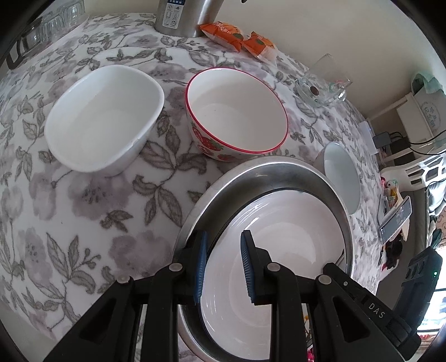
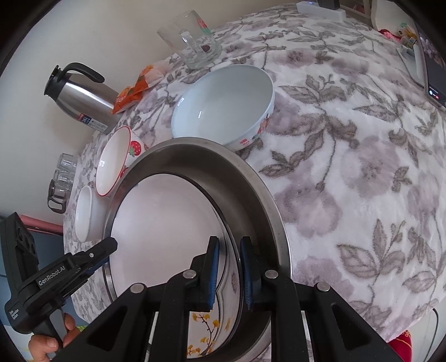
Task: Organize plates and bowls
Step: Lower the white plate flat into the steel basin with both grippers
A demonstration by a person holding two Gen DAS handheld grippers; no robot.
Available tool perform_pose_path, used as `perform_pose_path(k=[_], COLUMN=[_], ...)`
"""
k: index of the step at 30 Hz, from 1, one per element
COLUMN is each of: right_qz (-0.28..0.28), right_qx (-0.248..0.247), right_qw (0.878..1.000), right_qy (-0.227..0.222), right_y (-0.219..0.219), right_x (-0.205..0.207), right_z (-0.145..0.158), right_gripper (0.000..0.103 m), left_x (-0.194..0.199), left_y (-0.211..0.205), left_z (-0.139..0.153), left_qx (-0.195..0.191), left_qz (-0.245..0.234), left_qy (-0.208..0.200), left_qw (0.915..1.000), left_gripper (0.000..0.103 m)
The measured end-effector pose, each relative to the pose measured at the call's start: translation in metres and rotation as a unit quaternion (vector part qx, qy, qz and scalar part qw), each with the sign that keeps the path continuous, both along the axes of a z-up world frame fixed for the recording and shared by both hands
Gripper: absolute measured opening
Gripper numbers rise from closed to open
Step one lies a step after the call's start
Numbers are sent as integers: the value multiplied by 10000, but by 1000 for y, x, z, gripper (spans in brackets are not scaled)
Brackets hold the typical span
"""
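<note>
A white bowl (image 1: 278,250) sits inside a steel basin (image 1: 251,178) at the table's near edge; both also show in the right wrist view, bowl (image 2: 167,222) and basin (image 2: 223,172). My left gripper (image 1: 223,267) is open, its fingers straddling the bowl's near rim. My right gripper (image 2: 229,274) is open, its fingers straddling the bowl's rim on the other side. A strawberry bowl (image 1: 237,111), a white rectangular dish (image 1: 103,117) and a pale blue bowl (image 2: 223,103) stand on the cloth beyond.
A steel thermos (image 2: 80,97), orange snack packets (image 1: 237,36), a glass mug (image 2: 192,41) and several glasses (image 1: 55,22) stand along the wall side. A phone (image 2: 432,64) lies at the table's right. The floral cloth (image 2: 362,167) covers the table.
</note>
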State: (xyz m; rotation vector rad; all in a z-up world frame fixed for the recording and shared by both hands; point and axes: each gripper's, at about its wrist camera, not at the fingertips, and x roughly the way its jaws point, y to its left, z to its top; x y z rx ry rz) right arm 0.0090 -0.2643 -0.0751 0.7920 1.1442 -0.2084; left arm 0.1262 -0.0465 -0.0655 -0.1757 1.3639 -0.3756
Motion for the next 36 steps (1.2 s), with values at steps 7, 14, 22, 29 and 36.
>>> perform_pose_path(k=[7,14,22,29,36], right_qz=[100,184,167,76,46], right_qx=[-153,-276,-242,-359,-544], right_qw=[9998,9994,9996,9991,9977], right_qy=[11,24,-33,-209,-411], right_y=[2,5,1,-4,-4], right_x=[2,3,0,-7,-13], right_z=[1,0,3,17,27], right_gripper=[19,19,24,27,31], left_x=[-2,-2,-4,-7,-10], left_y=[3,2,7,12,13], left_z=[0,0,1,12,26], left_qx=[-2,-22,-97,-165,-183], left_qz=[-14,8,106,123,123], left_qy=[-12,-22,43,-114,-333], left_qw=[10000,10000,9999,9997,9992], left_gripper=[25,25,26,26,27])
